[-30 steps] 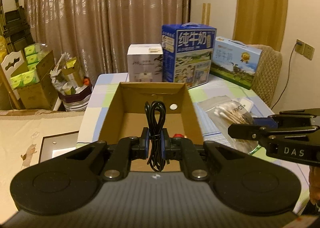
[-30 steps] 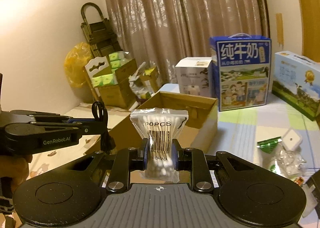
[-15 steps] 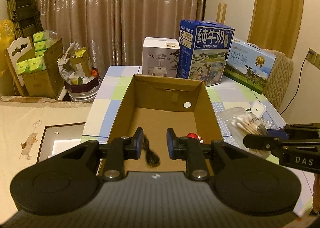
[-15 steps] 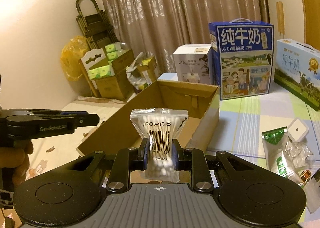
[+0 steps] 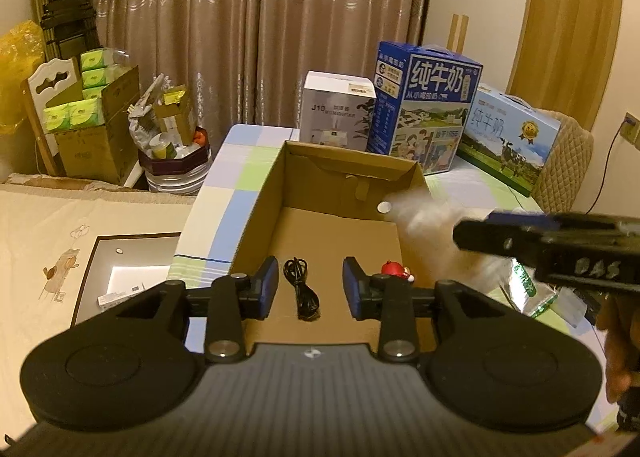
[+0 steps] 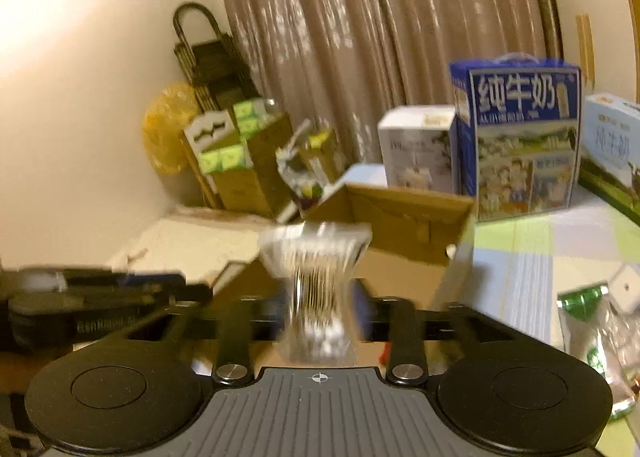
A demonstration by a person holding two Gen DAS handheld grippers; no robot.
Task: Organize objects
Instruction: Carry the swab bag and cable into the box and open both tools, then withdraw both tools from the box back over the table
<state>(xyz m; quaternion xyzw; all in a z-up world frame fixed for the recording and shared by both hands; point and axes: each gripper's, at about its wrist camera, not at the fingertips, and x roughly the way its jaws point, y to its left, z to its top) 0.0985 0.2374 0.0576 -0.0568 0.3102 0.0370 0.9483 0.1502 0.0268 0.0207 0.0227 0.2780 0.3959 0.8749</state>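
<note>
The left gripper [image 5: 308,289] hung with its jaws wide and empty over the near end of the box [image 5: 256,213], the cable [image 5: 301,289] lying loose on the floor inside beside a small red toy [image 5: 394,269]. The right gripper [image 6: 318,309] pinched a bag of swabs [image 6: 316,269], blurred with motion, at the box's right wall. To place it well, it looked wise to carry the bag clear over the rim, lower it onto bare cardboard beyond the cable, then release.
</note>
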